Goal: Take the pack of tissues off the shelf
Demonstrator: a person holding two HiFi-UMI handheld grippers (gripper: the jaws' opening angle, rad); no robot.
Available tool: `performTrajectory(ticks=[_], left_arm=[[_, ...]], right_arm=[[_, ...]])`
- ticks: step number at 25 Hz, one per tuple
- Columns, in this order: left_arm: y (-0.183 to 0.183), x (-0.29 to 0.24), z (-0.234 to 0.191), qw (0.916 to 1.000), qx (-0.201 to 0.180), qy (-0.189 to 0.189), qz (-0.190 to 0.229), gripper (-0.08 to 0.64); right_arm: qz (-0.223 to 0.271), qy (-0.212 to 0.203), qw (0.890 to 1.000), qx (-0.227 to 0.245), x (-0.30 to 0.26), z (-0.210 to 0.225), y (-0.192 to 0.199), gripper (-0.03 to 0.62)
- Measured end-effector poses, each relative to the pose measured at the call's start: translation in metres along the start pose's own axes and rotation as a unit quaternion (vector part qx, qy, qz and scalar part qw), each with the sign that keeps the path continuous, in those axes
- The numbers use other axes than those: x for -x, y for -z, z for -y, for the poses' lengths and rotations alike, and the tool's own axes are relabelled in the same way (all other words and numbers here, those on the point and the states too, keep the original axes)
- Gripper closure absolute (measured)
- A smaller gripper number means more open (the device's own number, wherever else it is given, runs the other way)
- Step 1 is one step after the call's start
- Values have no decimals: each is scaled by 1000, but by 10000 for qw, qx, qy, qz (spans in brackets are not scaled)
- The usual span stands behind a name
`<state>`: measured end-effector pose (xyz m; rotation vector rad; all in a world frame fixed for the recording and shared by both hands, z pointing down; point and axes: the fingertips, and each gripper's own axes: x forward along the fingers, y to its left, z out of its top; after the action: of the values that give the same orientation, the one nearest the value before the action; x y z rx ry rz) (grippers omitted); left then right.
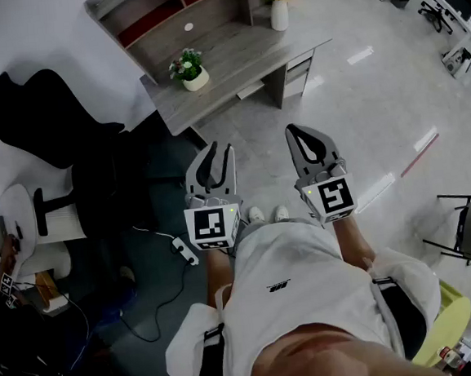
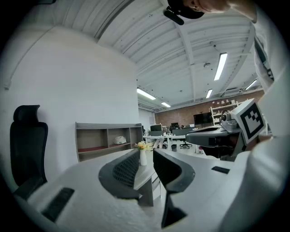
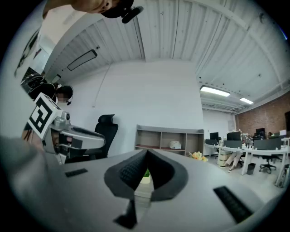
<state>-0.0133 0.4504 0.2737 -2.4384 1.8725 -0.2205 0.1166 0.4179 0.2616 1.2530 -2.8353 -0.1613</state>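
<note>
While both are held level before the person's waist, neither gripper holds anything.

Left gripper (image 2: 146, 154): released, jaws a little apart, nothing between them; the vase of flowers (image 2: 143, 154) shows through the gap, far beyond.

Right gripper (image 3: 146, 153): clenched on nothing, tips meeting; only the potted plant (image 3: 145, 176) shows through the loop below them, well off.

Pack of tissues (image 3: 176, 145): a small white item in the middle compartment of the shelf (image 3: 168, 136), which stands along the back of the worktop (image 1: 231, 48) against the wall. It lies straight ahead of both grippers and well apart from them, with open floor and the full depth of the worktop between. It appears to rest flat, long side along the shelf board, though it is too small to be sure. From the head view the right gripper reaches slightly further forward, while the left points more nearly at the pack; neither is clearly nearer. Judgement: the approach has not begun, and a step forward is needed before any reach.

Worktop: grey wood grain, carrying the plant near its front left and the vase at its right end.

Room: pale glossy floor (image 1: 359, 107); black office chair (image 1: 32, 111) at left; power strip (image 1: 182, 249) with cable near the feet; open office with desks, a brick end wall and strip lights beyond.
</note>
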Motion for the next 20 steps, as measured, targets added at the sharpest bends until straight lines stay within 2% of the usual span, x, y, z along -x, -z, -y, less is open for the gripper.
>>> performTrajectory(ticks=[8, 20], left_arm=[[1, -14, 8, 10000, -4, -21, -57, 453], [4, -53, -11, 9999, -1, -77, -98, 453]], right_arm=[[29, -12, 9999, -138, -8, 16, 7, 565], [7, -83, 10000, -29, -45, 37, 11, 565]])
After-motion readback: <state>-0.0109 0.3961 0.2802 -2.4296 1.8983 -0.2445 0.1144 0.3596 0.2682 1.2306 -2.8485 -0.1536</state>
